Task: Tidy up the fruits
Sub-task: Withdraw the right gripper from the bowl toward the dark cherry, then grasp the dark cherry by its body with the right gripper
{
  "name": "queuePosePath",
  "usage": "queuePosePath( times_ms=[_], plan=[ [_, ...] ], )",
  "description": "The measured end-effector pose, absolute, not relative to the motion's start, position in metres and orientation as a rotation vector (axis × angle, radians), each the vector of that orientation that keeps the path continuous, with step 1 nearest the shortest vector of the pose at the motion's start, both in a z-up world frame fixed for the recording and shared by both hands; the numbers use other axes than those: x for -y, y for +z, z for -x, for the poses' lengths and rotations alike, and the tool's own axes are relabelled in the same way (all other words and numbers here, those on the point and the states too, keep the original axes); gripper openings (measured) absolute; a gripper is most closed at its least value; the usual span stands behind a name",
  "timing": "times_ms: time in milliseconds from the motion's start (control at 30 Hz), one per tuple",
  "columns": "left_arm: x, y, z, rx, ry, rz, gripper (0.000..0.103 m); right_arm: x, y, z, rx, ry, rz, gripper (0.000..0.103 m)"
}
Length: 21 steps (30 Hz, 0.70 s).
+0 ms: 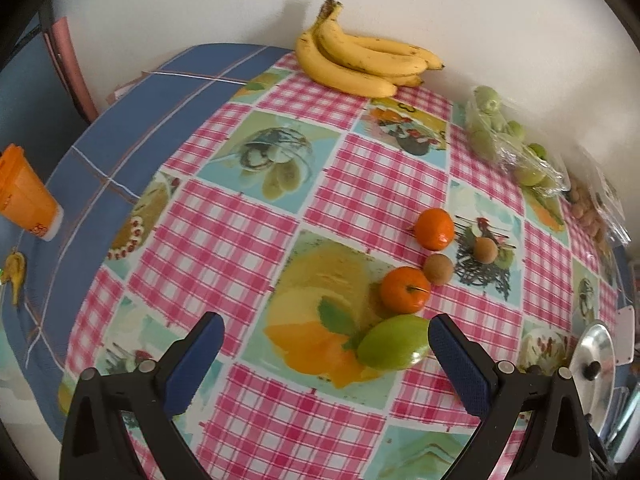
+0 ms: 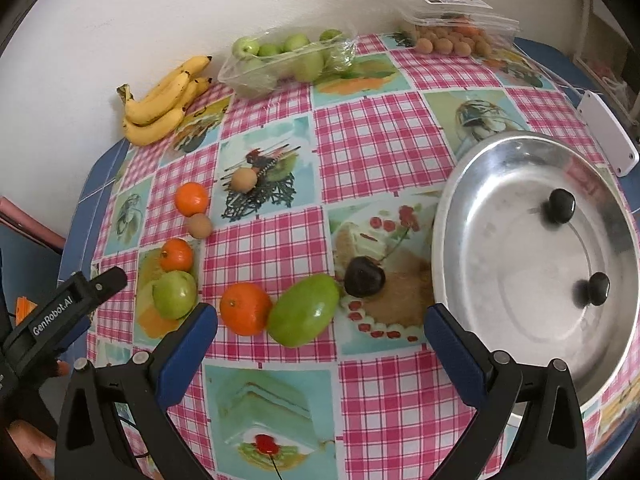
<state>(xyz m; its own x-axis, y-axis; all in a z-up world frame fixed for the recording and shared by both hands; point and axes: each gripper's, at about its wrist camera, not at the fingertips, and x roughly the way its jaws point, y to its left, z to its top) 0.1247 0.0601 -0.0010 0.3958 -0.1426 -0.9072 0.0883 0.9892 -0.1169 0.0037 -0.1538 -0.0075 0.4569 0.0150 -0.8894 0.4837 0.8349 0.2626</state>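
My left gripper (image 1: 324, 344) is open and empty, with a green fruit (image 1: 393, 343) just inside its right finger. Beyond lie two oranges (image 1: 404, 289) (image 1: 434, 229) and two small brown fruits (image 1: 438, 269). My right gripper (image 2: 320, 328) is open and empty above an orange (image 2: 245, 309), a green mango-like fruit (image 2: 303, 310) and a dark cherry (image 2: 364, 277). A metal bowl (image 2: 472, 216) at the right holds two dark cherries (image 2: 561, 206). The left gripper's body (image 2: 60, 312) shows at the left, near a green apple (image 2: 174, 294).
Bananas (image 2: 160, 100), a clear tray of green apples (image 2: 280, 60) and a clear box of small brown fruits (image 2: 452, 36) stand along the far wall. An orange cup (image 1: 24, 196) lies at the left on blue cloth. A white flat object (image 2: 608, 132) lies behind the bowl.
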Motion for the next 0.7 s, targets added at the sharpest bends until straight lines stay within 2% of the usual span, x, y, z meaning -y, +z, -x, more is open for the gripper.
queuePosePath(
  times_ms=[267,700],
  plan=[
    [-0.041,0.0,-0.122,-1.151,-0.258,0.082,0.103,0.16,0.001,-0.006,-1.013,-0.293,-0.518,0.103],
    [-0.02,0.004,-0.123,-1.143,-0.332,0.043,0.103,0.177,0.003,-0.019,-1.063,-0.292,-0.514,0.103]
  ],
)
